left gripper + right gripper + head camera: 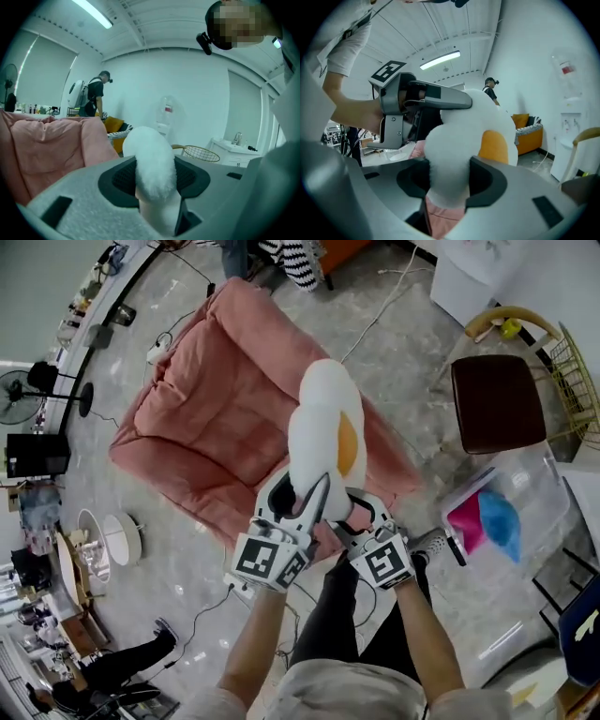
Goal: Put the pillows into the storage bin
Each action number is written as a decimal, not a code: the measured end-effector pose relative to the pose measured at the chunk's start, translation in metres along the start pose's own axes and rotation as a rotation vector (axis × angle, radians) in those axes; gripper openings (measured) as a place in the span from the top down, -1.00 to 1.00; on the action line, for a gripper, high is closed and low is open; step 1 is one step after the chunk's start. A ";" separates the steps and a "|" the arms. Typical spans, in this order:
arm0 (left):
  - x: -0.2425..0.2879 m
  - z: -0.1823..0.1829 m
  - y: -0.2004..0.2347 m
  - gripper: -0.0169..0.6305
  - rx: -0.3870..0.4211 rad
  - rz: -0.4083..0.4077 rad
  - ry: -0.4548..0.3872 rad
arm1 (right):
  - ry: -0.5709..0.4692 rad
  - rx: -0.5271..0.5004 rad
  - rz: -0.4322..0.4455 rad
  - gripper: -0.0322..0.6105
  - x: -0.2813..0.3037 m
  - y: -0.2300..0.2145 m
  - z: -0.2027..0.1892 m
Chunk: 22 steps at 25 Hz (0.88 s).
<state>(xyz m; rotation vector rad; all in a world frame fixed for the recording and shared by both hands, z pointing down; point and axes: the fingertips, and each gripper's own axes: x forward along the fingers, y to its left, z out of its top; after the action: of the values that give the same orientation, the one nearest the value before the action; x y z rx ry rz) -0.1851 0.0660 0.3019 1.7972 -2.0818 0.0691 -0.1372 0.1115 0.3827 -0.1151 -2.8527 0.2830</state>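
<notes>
Nearest to the camera, the person's two forearms reach forward, and each hand carries one gripper. The left gripper [302, 507] and the right gripper [354, 517] are close side by side. Both are closed on the lower edge of the same white pillow [322, 423].

In the left gripper view, the fluffy white edge is squeezed between the two dark pads, and only a narrow gap stays between them. The right gripper view shows the same thing: the jaws press a thin neck of the pillow. The left gripper is visible just behind, on another part of the edge.

The pillow stands up from the jaws, held in the air, and it has an orange oval patch [347, 444] on one side.

Under the pillow and beyond it, a large pink lounger [202, 399] lies on the marble floor [403, 362]. The pillow is over the lounger's corner nearest the person.

To the right, well apart from the pillow, a clear storage bin [544, 493] stands on the floor. It holds something pink and something blue, perhaps other pillows, but they are too blurred to tell.

Behind the bin is a brown chair [497, 401] with a golden frame. Far at the left stands a black fan [23, 390].
</notes>
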 end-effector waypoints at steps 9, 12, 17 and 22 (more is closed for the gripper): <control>0.073 -0.016 -0.142 0.37 0.049 -0.225 0.074 | -0.005 0.057 -0.226 0.34 -0.127 -0.073 -0.025; 0.098 -0.038 -0.204 0.37 0.054 -0.317 0.120 | 0.016 0.073 -0.313 0.34 -0.183 -0.097 -0.050; 0.133 -0.092 -0.307 0.37 0.066 -0.467 0.209 | 0.070 0.117 -0.452 0.34 -0.281 -0.127 -0.107; 0.159 -0.151 -0.395 0.37 0.087 -0.590 0.300 | 0.143 0.126 -0.568 0.34 -0.367 -0.149 -0.164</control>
<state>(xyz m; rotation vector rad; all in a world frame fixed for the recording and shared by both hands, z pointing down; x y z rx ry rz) 0.2163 -0.1109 0.4083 2.2209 -1.3090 0.2504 0.2525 -0.0424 0.4727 0.6578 -2.5787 0.3125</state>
